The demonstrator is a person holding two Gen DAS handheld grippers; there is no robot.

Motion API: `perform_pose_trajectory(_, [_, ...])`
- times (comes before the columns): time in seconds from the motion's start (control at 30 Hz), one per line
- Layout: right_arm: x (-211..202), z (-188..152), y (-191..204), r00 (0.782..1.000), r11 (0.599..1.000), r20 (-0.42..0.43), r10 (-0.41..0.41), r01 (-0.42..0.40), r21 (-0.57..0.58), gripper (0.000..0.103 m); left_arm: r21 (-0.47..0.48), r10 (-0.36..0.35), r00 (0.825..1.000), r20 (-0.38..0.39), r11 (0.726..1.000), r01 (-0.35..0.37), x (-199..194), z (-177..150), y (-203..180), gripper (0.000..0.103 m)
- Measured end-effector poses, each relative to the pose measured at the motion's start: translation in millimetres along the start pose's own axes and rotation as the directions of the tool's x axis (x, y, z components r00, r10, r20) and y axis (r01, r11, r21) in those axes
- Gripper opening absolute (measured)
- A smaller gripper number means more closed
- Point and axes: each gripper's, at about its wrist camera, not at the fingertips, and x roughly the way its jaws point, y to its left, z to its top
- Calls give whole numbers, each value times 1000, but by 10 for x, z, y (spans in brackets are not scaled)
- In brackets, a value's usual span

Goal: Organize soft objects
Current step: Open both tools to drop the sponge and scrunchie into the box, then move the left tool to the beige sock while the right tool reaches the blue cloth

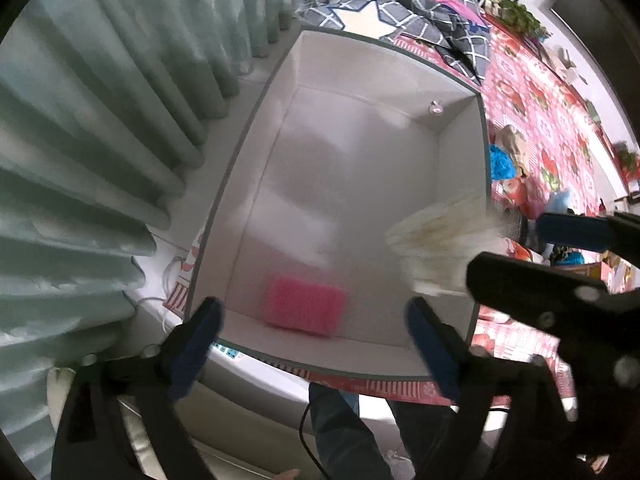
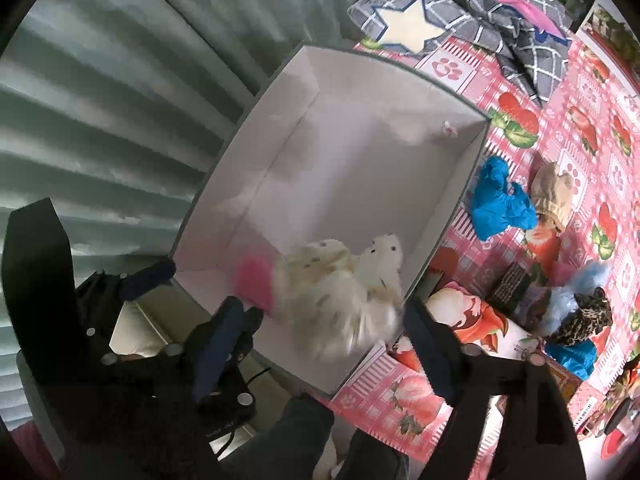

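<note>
A white open box [image 1: 304, 64] [image 2: 472, 184] stands on the strawberry-print tablecloth. A pink sponge [image 1: 306, 308] [image 2: 256, 284] lies on its floor near the front wall, blurred. My left gripper [image 1: 316, 344] is open and empty above the box's near edge. My right gripper [image 2: 324, 344] is open over the box's near end. A white plush toy [image 2: 344, 284] is blurred between and just beyond the right fingers, inside the box and free of them. It also shows in the left wrist view [image 1: 440, 248] beside the right gripper.
A blue cloth [image 2: 500, 200] and a beige plush [image 2: 554, 196] lie right of the box. A leopard-print toy [image 2: 584, 316], a light blue fluffy item [image 2: 576, 292] and a printed pillow [image 2: 472, 320] are nearer. A grey checked blanket [image 2: 472, 8] lies behind. Green curtains [image 1: 100, 140] hang left.
</note>
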Motion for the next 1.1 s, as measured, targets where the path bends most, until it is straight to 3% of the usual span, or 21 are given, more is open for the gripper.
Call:
perform_pose_trajectory(0.17, [-51, -20, -102, 1000, 999, 5, 5, -5, 42, 83, -38, -6, 1000, 12, 999, 6, -10, 13, 27, 103])
perform_pose_trajectory(0.4, [-186, -99, -277, 1000, 996, 20, 15, -16, 87, 83, -9, -42, 999, 30, 999, 43, -178, 57, -69, 103])
perform_pose_trajectory(0.63, [-542, -195, -740, 996, 978, 85, 23, -40, 204, 83, 8, -97, 994, 52, 995, 96, -465, 292, -131, 103])
perform_pose_trajectory(0.83, [-892, -406, -1329, 988, 938, 149, 37, -86, 336, 83, 20, -122, 990, 72, 992, 121, -644, 462, -270, 103])
perform_pose_trajectory(0.97, [-1082, -637, -1742, 986, 901, 168, 11, -83, 427, 83, 87, -133, 989, 62, 988, 127, -649, 522, -570, 103])
perform_pose_trajectory(1.1, [-1212, -924, -2249, 983, 838, 182, -21, -82, 540, 83, 180, -121, 992, 40, 977, 112, -575, 559, -979, 103])
